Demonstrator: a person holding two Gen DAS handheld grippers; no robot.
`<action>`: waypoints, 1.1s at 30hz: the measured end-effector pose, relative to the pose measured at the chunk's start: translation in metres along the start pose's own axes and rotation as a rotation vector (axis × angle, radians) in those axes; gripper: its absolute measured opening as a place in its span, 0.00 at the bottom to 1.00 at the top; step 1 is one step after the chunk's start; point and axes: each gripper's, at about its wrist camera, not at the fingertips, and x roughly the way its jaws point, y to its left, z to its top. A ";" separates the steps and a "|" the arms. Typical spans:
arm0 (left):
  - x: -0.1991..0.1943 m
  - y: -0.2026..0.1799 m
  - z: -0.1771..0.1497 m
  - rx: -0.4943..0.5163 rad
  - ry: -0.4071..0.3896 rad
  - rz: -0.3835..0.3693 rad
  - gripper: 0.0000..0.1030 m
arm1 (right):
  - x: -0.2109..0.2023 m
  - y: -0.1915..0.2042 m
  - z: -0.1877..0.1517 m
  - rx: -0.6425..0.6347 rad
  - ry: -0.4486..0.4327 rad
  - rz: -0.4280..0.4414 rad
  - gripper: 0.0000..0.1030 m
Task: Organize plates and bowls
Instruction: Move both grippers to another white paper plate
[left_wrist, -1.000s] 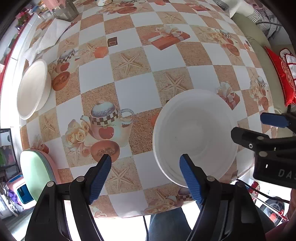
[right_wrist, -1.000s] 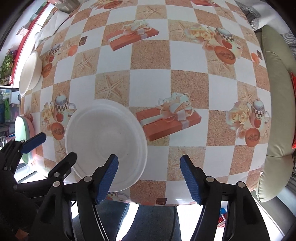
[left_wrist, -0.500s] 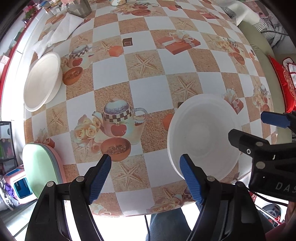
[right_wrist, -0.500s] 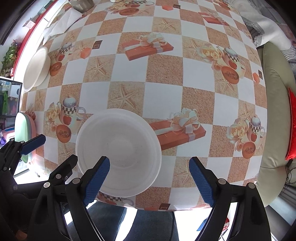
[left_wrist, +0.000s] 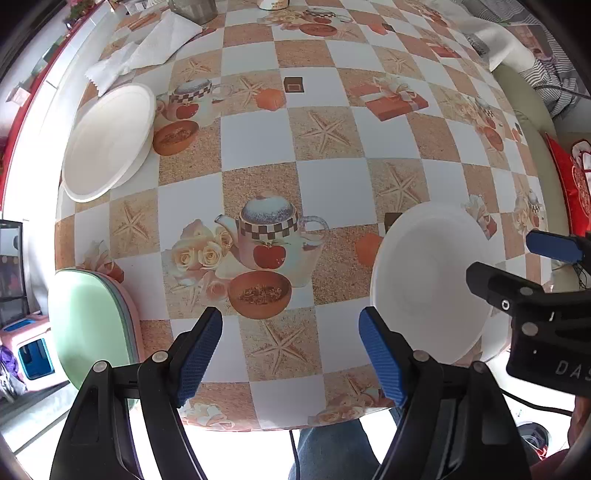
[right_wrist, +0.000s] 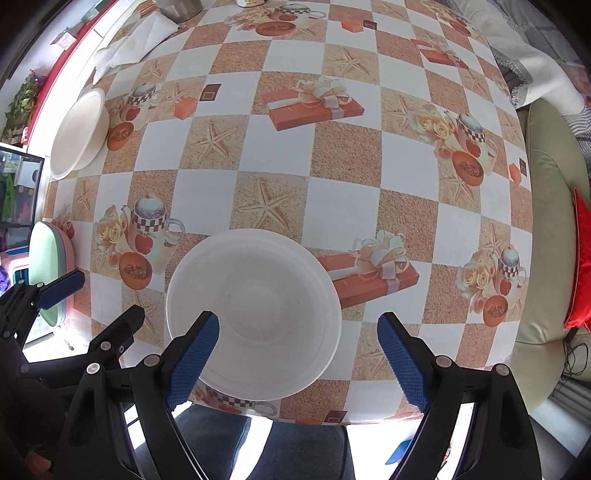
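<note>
A white bowl (right_wrist: 255, 314) rests on the patterned tablecloth (right_wrist: 332, 155) near the front edge. My right gripper (right_wrist: 297, 362) hangs open over it, its left pad above the bowl's left rim and its right pad past the right rim, neither one pressing. In the left wrist view the same bowl (left_wrist: 432, 284) lies to the right of my left gripper (left_wrist: 290, 356), which is open with only tablecloth between its pads. A second white bowl (left_wrist: 109, 140) sits at the far left. A stack of plates with a green one on top (left_wrist: 88, 325) lies at the left edge.
White paper napkins (left_wrist: 147, 51) and a metal container (left_wrist: 192, 9) are at the table's far side. A pale green sofa (right_wrist: 546, 221) with a red cushion (right_wrist: 580, 266) runs along the right. A person's legs in jeans (left_wrist: 332, 450) show below the front edge.
My right gripper's jaws have spread wider and the bowl now lies more centred beneath it. My left gripper has shifted left, away from the bowl and nearer the green plates.
</note>
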 end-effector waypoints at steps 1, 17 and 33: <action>0.000 0.003 0.000 -0.006 -0.001 -0.001 0.77 | -0.001 0.001 0.001 -0.004 0.001 0.003 0.86; -0.016 0.064 0.015 -0.133 -0.038 0.031 0.77 | -0.007 0.023 0.030 -0.021 0.024 0.032 0.86; -0.038 0.160 0.064 -0.299 -0.136 0.103 0.77 | -0.015 0.095 0.078 -0.098 0.027 0.079 0.86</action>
